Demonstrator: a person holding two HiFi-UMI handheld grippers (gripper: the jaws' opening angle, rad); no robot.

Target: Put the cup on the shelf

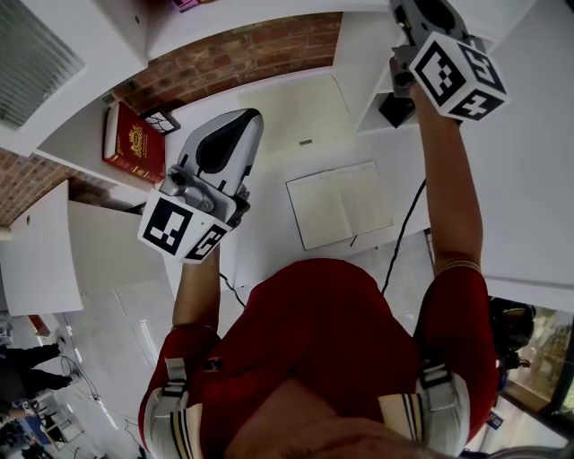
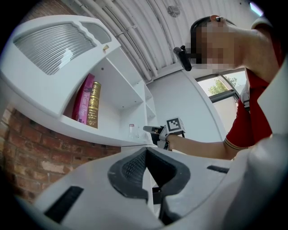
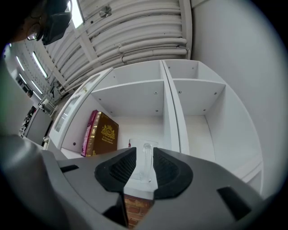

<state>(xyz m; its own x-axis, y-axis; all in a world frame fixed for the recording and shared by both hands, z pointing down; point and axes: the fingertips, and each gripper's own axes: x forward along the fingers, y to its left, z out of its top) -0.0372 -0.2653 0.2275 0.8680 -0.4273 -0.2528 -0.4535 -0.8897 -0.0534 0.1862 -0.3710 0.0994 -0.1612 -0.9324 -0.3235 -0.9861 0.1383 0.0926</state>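
A clear glass cup [image 3: 146, 162] with a handle stands upright on the bottom board of the white shelf [image 3: 171, 121], next to two books. My right gripper [image 3: 144, 152] is open; the cup's handle stands between its pads with a gap on each side. In the left gripper view the cup [image 2: 132, 131] shows small on the shelf edge, just ahead of the right gripper [image 2: 150, 130]. In the head view the right gripper [image 1: 421, 18] reaches up to the shelf at top right. My left gripper [image 1: 254, 115] hangs over the white table, shut and empty [image 2: 146, 150].
A brown book [image 3: 102, 134] and a pink one [image 3: 88, 134] lean in the left compartment. An open notebook [image 1: 339, 203], a red book [image 1: 133, 143] and a black cable [image 1: 404, 224] lie on the table. Brick wall [image 2: 31, 152] runs under the shelf.
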